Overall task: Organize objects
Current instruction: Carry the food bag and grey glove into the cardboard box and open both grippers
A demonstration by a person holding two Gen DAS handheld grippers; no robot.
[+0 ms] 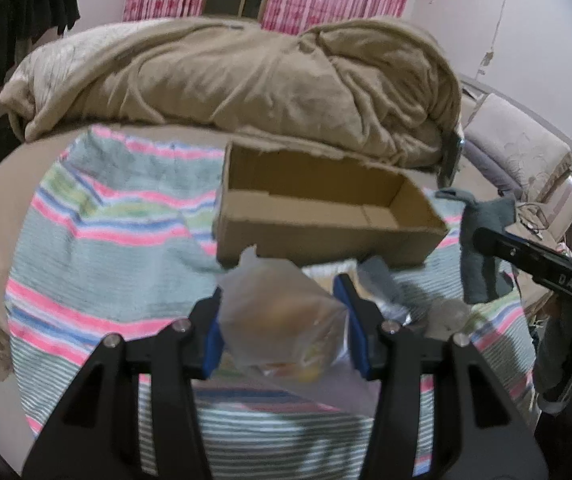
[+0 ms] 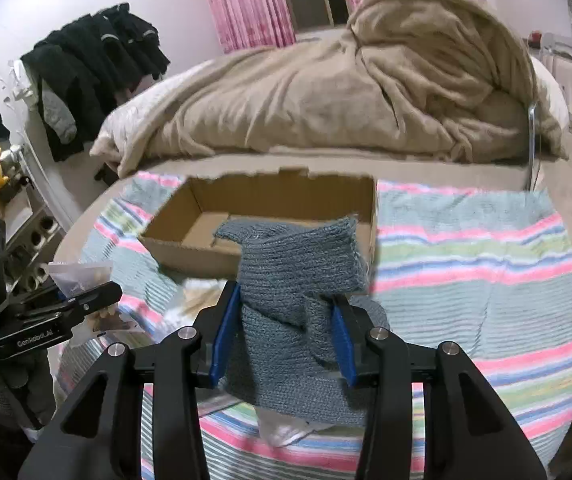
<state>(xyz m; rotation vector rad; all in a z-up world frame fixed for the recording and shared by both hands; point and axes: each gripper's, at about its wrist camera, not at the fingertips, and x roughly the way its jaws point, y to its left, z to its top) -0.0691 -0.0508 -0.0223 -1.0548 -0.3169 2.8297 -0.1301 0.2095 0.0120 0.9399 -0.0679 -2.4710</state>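
Left gripper (image 1: 281, 332): my jaws are clamped on a clear plastic bag (image 1: 281, 316) with something pale and yellowish inside, lifted off the striped towel (image 1: 97, 240).
Right gripper (image 2: 286, 332): I have a grey-blue knitted cloth (image 2: 294, 280) pinched between the pads; it hangs clear of the bed.
Cardboard box (image 2: 189, 252): open and empty, just beyond both grippers.
Done: two items picked up.
Left: both still need dropping in; a pale packet (image 2: 286, 432) stays on the towel.

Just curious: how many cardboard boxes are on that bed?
1: an open brown cardboard box sits on the striped towel, in front of the heaped beige blanket. Others may be hidden.
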